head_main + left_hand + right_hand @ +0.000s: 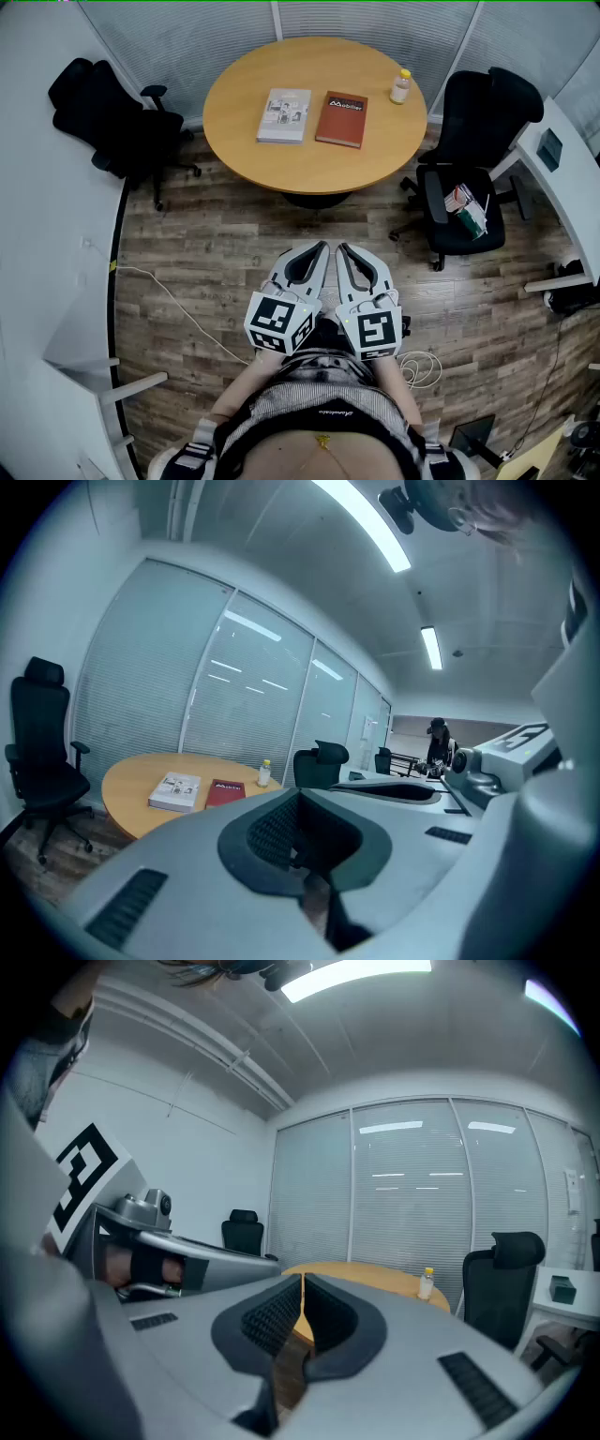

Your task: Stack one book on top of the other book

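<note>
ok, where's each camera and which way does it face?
Head view: on the person's head, looking steeply down at round table, grey book, red book; torso, left gripper, right gripper show.
Left gripper view: on that gripper, facing table, books; shut jaws, right gripper beside.
Right gripper view: on that gripper, facing table, glass wall; shut jaws, left gripper beside.
Shared: bottle, in all three.

We see a round wooden counter (300, 164) on a wood-plank floor (206, 272), one black chair (103, 117) at its left and a second black chair (483, 131) at its right. Glass walls with lowered blinds (178, 37) stand behind it, and strip lights (361, 522) glow overhead.
</note>
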Demonstrator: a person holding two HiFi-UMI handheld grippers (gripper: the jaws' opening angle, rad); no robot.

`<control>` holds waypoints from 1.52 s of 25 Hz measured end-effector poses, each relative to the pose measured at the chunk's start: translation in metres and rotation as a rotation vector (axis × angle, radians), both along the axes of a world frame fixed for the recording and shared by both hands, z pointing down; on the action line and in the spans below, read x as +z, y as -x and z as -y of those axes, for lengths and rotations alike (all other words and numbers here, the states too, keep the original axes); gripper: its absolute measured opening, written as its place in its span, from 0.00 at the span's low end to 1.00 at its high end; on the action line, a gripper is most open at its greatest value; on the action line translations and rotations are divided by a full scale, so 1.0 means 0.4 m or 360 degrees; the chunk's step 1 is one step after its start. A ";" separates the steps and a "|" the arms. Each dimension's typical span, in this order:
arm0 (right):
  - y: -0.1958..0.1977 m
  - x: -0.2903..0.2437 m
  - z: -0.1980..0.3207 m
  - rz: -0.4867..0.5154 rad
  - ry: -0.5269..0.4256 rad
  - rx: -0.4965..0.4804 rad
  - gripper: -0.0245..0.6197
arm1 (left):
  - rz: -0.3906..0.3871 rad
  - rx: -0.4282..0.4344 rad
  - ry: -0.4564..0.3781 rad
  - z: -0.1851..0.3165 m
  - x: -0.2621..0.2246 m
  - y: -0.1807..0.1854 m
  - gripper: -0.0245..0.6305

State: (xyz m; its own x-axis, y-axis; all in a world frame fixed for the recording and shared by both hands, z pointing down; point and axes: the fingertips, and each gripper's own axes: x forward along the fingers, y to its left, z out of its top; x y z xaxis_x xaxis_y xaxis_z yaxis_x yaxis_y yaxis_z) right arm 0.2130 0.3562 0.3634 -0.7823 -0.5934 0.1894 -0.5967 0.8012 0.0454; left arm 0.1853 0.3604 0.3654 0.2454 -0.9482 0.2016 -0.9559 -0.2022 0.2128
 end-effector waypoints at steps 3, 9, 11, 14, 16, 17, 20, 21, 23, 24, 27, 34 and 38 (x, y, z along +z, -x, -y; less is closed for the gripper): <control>-0.005 -0.013 -0.002 0.0081 -0.0005 -0.0003 0.08 | -0.0003 -0.0013 -0.0018 -0.002 -0.003 -0.001 0.07; -0.016 -0.001 0.001 0.0095 0.0030 -0.0030 0.08 | -0.0017 -0.0059 -0.0015 -0.010 0.003 0.002 0.07; -0.010 0.007 0.005 0.0089 0.0037 -0.0045 0.08 | -0.0022 -0.0077 -0.0004 -0.012 0.007 0.011 0.07; 0.006 0.013 0.013 0.0082 0.0013 -0.0073 0.08 | -0.0023 -0.0093 0.0009 -0.006 0.011 0.031 0.07; 0.018 0.014 0.023 0.0096 0.0055 -0.0052 0.08 | -0.0032 -0.0090 0.0011 0.007 0.015 0.046 0.07; 0.024 0.014 0.030 0.0094 0.0065 -0.0040 0.08 | -0.0038 -0.0085 0.0013 0.016 0.017 0.053 0.07; 0.049 0.011 0.061 0.0082 0.0062 -0.0013 0.08 | -0.0048 -0.0057 0.0017 0.050 0.021 0.079 0.07; 0.059 0.013 0.074 0.0084 0.0060 -0.0007 0.08 | -0.0046 -0.0045 0.0017 0.066 0.021 0.089 0.07; 0.079 0.015 0.106 0.0080 0.0038 0.0007 0.08 | -0.0044 -0.0016 0.0017 0.101 0.024 0.110 0.07; 0.088 0.015 0.124 0.0078 0.0029 0.0019 0.08 | -0.0047 0.0000 0.0018 0.120 0.025 0.120 0.07; 0.116 0.011 0.180 0.0079 0.0051 0.0083 0.08 | -0.0046 0.0053 0.0012 0.181 0.019 0.153 0.07; 0.203 0.008 0.308 0.0069 -0.0021 0.0162 0.08 | -0.0035 0.0160 0.0008 0.312 0.022 0.233 0.07; 0.258 0.009 0.352 0.0068 -0.0005 0.0195 0.08 | -0.0031 0.0192 0.0014 0.358 0.024 0.286 0.07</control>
State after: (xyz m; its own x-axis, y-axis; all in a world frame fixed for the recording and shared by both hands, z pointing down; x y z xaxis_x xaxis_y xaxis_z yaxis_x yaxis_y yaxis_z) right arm 0.1098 0.2155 0.3671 -0.7111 -0.6856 0.1557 -0.6917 0.7219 0.0201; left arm 0.0711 0.2171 0.3750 0.3618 -0.9098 0.2035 -0.9203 -0.3137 0.2336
